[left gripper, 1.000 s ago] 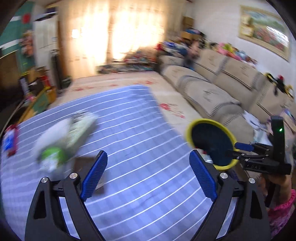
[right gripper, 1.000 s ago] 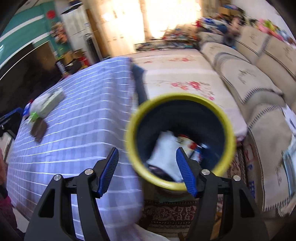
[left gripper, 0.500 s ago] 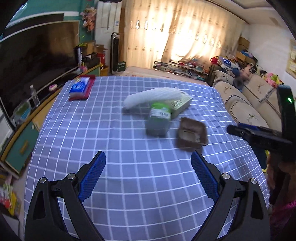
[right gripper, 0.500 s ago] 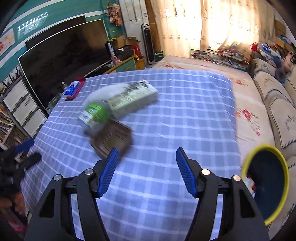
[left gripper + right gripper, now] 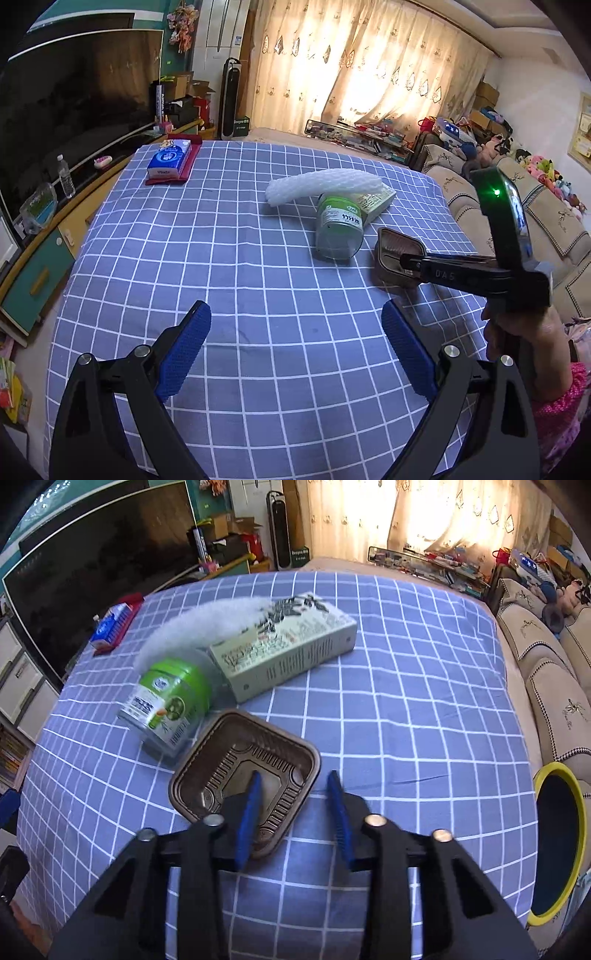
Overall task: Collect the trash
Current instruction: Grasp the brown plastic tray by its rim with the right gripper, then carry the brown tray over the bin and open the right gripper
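Presently the right gripper (image 5: 295,812), jaws closing astride the near wall of the brown tray (image 5: 243,764), is nearer it, while the left gripper (image 5: 295,354) hangs wide open, empty, well short.

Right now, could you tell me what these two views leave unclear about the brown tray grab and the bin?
- Right gripper, jaws closing astride the brown tray rim: pad contact unclear in the right wrist view.
- In the left wrist view, the gripper body covers the tray's near side.
- Yellow-rimmed bin: cut off by the right wrist picture's edge, inside dark.
- Green can: print too small.
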Demonstrator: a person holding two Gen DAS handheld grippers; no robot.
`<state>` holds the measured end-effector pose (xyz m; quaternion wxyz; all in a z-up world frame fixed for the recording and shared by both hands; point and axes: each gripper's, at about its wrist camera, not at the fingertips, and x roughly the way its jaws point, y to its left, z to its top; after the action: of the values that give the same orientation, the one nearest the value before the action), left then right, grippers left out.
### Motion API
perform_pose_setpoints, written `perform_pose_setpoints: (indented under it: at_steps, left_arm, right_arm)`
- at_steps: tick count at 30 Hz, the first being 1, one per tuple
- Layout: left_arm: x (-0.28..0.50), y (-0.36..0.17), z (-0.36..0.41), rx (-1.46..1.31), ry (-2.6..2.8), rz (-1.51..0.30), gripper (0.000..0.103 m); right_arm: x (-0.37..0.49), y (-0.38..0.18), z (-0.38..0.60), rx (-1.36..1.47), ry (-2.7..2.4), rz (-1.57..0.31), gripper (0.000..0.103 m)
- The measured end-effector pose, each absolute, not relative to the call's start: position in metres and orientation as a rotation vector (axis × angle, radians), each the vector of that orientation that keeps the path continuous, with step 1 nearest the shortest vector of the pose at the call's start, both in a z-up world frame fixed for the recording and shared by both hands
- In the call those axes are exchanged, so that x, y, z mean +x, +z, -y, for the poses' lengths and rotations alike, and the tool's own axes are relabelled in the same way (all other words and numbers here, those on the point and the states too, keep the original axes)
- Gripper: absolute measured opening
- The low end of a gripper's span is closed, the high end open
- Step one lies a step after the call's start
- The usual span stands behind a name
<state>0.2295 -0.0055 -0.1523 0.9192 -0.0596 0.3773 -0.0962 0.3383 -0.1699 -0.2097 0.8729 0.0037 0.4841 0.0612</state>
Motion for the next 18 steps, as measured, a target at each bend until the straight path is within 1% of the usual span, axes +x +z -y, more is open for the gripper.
perform_pose_setpoints:
  at_steps: [5, 6, 8, 18]
  left_arm:
    - [0.229, -0.155, 0.003, -0.132, -0.195, -0.783, 0.092]
    - [0.229, -0.156, 0.004, -0.132, -0.195, -0.784, 0.092]
    - [0.230, -0.156, 0.005, -0.130, -0.195, -0.787, 0.092]
    - [0.229, -0.157, 0.024, -0.102, -0.219, -0.800, 0.092]
  right_arm:
    - [0.336, -0.212, 0.173, 0.027, 0.144, -1.011, 0.013]
    - [0.335, -0.211, 0.174, 0.029, 0.144, -1.008, 0.009]
    - [0.333, -0.210, 0.177, 0.035, 0.142, -1.001, 0.005]
    - [0.304, -0.195, 0.224, 0.152, 0.099, -0.937, 0.004]
